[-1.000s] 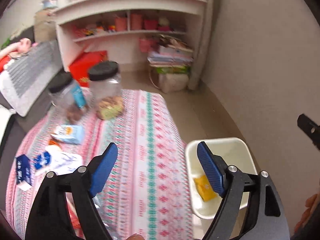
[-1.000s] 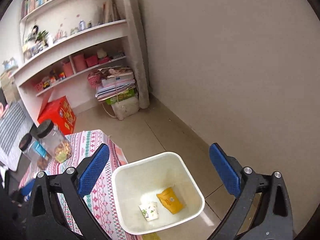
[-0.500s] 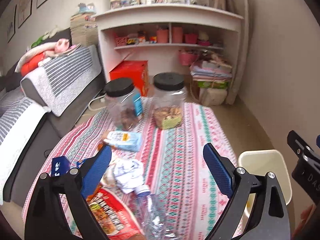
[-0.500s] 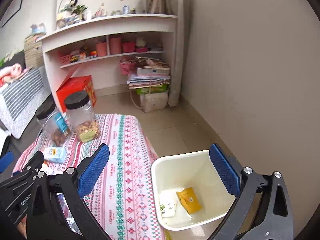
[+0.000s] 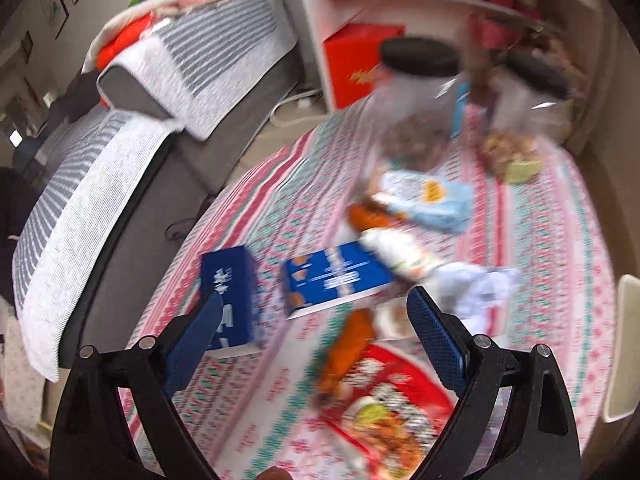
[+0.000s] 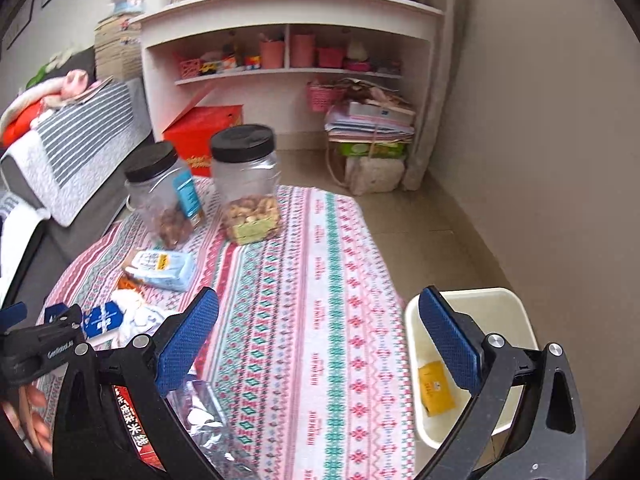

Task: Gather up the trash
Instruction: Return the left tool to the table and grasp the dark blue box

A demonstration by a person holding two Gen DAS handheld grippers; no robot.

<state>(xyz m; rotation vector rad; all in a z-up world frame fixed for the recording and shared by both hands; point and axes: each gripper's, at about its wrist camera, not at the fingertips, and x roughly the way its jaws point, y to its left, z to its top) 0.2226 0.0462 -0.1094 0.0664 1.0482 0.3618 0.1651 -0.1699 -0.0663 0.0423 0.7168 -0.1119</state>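
My left gripper (image 5: 316, 336) stands open over the patterned tablecloth (image 5: 552, 248), nothing between its blue pads. Below it lies the trash: an orange wrapper (image 5: 348, 344), a red noodle packet (image 5: 384, 400), a blue cracker box (image 5: 336, 280), a small blue box (image 5: 230, 304) and a crumpled white wrapper (image 5: 476, 288). My right gripper (image 6: 318, 342) is open too, above the cloth's near edge. To its right on the floor is the cream bin (image 6: 508, 300) with a yellow packet (image 6: 436, 388) inside. A clear plastic bottle (image 6: 204, 420) lies under its left finger.
Two black-lidded jars (image 6: 248, 184) of snacks and a light blue pack (image 6: 164, 266) sit at the table's far end. A grey striped sofa (image 5: 120, 152) runs along the left. A white shelf unit (image 6: 288, 40), a red box (image 6: 204, 132) and stacked papers stand behind.
Both grippers swung left, away from the bin and over the table. The left one tipped downward toward the trash pile and its jaws widened a little; the right stayed open.
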